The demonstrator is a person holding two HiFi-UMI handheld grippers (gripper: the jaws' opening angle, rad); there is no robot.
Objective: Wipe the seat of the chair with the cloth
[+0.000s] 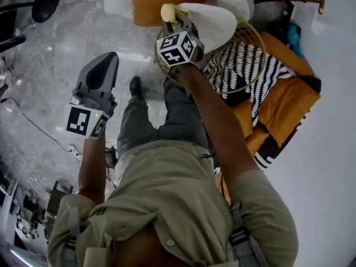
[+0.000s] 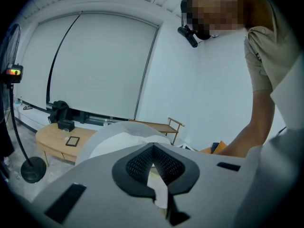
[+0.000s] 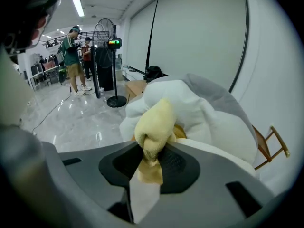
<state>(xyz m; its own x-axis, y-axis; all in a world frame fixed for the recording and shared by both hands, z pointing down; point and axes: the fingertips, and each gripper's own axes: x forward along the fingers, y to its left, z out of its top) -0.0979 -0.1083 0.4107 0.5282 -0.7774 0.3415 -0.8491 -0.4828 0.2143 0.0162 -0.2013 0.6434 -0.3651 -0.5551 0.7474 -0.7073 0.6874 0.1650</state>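
One yellow cloth (image 3: 156, 120) clamped between right tool (image 3: 151, 148) jaws (bunched).

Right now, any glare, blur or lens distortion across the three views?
Head view: strong wide-angle bend, soft glare patches on the glossy floor, otherwise sharp. Left gripper view: dark corners, straight edges bowed, one mosaic patch, and the left tool is slightly soft up close. Right gripper view: the cloth gripped in the right tool is a bit soft, and the ceiling lights are blown out.
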